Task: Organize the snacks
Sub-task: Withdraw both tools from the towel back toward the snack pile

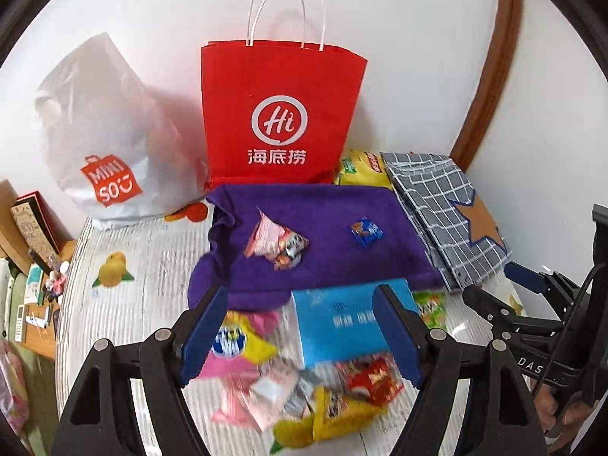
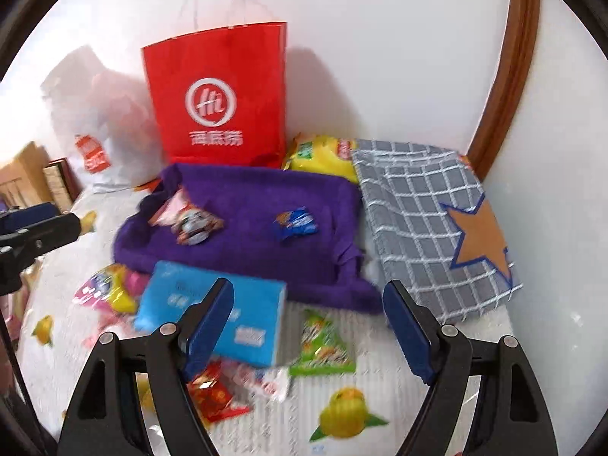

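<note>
Snacks [image 1: 304,391] lie heaped before our purple towel [image 1: 323,228]. We hold the left hand-held gripper [image 1: 300,338] wide apart, empty. Our right hand-held gripper [image 2: 307,326] gapes wide too

Straight ahead of the left gripper, the red paper bag [image 1: 283,114] reads "Hi" over 海底捞. Off to its left, the white plastic bag [image 1: 102,144] says "MINISO". "DAS" is on the right gripper's body [image 1: 532,366].

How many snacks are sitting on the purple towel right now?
2, possibly 3. A blue wrapped snack lies right of centre on the purple towel. A pink packet lies left of centre, with a small dark-wrapped piece against it that may be a separate snack.
</note>
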{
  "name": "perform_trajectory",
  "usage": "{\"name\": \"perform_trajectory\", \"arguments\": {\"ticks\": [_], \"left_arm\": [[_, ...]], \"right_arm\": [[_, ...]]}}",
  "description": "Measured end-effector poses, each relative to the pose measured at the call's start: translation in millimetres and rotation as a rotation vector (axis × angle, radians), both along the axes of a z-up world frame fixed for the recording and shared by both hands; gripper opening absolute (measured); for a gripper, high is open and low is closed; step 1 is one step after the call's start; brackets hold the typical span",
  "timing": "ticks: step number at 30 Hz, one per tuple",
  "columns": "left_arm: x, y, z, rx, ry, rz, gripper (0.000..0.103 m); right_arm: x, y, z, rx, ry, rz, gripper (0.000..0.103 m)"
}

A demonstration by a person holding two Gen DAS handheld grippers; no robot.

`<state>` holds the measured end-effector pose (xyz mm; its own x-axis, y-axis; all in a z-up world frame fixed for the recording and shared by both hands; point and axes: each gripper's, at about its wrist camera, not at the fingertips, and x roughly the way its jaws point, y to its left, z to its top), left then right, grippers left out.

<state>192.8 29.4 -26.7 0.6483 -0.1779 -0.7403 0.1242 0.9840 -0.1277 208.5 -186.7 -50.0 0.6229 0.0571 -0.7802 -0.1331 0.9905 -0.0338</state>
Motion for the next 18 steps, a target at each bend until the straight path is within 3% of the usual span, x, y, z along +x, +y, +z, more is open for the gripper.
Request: {"name": "perform_trajectory", "arguments": {"ticks": [18], "left_arm": [[-65.4,7.1,-21.4,-0.033,-0.033,0.051,0.077]], "right_arm": [[-65.8,-31.6,-1.6,0.175,-0.114,-0.035,0.081]]}}
